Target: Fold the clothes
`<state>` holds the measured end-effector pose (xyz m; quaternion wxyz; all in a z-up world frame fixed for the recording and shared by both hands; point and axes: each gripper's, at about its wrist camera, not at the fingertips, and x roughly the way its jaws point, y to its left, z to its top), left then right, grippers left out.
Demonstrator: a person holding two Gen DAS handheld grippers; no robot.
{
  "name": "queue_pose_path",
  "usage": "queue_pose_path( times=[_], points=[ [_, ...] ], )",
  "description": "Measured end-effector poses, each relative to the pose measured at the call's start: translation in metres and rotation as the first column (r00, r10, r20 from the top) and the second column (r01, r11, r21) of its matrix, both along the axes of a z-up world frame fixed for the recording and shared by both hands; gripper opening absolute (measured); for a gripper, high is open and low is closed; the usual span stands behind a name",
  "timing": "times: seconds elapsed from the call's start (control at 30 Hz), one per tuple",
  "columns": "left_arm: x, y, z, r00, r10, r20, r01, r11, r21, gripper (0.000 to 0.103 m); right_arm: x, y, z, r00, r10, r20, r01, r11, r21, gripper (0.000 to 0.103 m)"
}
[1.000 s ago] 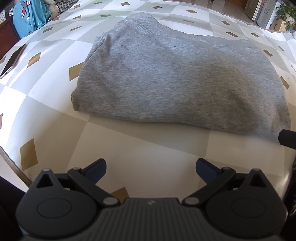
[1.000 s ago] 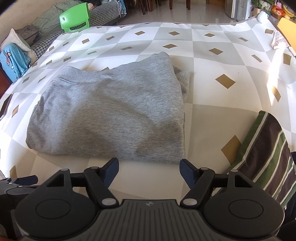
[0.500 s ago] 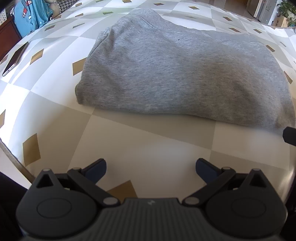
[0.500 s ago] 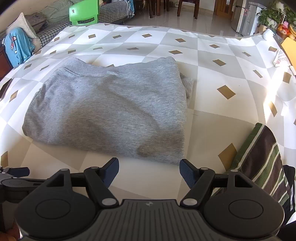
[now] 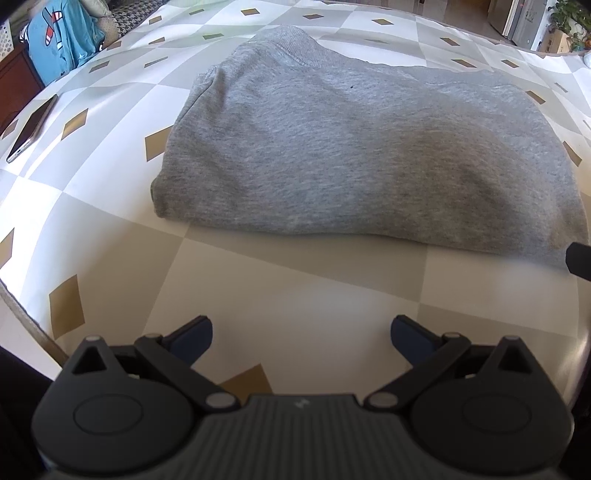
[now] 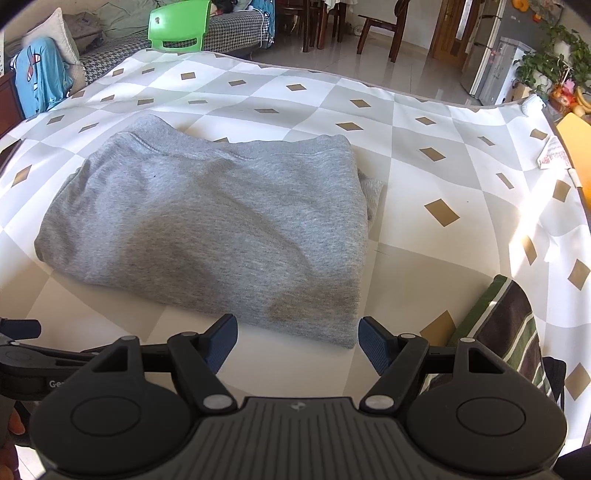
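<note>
Both tools hang over the near edge of the surface [image 6: 461, 173], angled down at it, and neither holds anything. Left tool [image 5: 301, 334] has its blue-padded fingers [image 5: 192, 338] spread wide apart over bare cloth, with nothing between them. Right tool [image 6: 297, 338] also stands apart, its pads clear of the fabric; the near right corner of the grey sweatshirt [image 6: 221, 229] lies just beyond its fingertips, not touching them as far as the view shows. That sweatshirt sits folded into a thick, roughly rectangular bundle in the middle of the surface, ribbed hem and collar along its far edge, a bit of a lower layer poking out on its right side. In the left wrist view the same sweatshirt [image 5: 351, 147] fills the centre, and a dark tip of the right tool shows at the right edge. The surface carries a checked cover of white and grey squares with tan diamonds. A striped green and brown garment [image 6: 509, 332] lies at the near right, apart from the sweatshirt. A phone [image 5: 31, 129] rests near the left edge. A green chair [image 6: 179, 27] stands beyond the far side.
</note>
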<state>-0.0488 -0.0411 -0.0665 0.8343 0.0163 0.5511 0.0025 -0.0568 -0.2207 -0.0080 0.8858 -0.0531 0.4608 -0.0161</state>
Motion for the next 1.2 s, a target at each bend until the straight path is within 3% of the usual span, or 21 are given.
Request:
queue_pose_path(
  times=[0.47, 0.7, 0.97, 1.2],
  points=[
    [0.000, -0.002, 0.013, 0.996, -0.004, 0.087, 0.004, 1.000, -0.004, 0.103, 0.004, 0.006, -0.002, 1.000, 0.002, -0.005, -0.002, 1.000, -0.005, 0.071],
    [-0.002, -0.004, 0.025, 0.985, -0.010, 0.171, 0.007, 1.000, 0.016, 0.103, 0.004, 0.008, -0.001, 1.000, -0.007, 0.006, 0.007, 1.000, -0.014, 0.071],
    [-0.001, 0.000, 0.030, 0.979, 0.029, 0.202, -0.028, 1.000, -0.007, 0.103, 0.005, 0.005, 0.001, 1.000, -0.029, 0.006, 0.029, 1.000, -0.002, 0.071],
    [-0.002, -0.001, 0.043, 0.959, 0.035, 0.281, -0.037, 0.999, 0.001, 0.103, 0.007, 0.001, 0.004, 0.999, -0.051, 0.001, 0.051, 0.998, 0.024, 0.071]
  ],
)
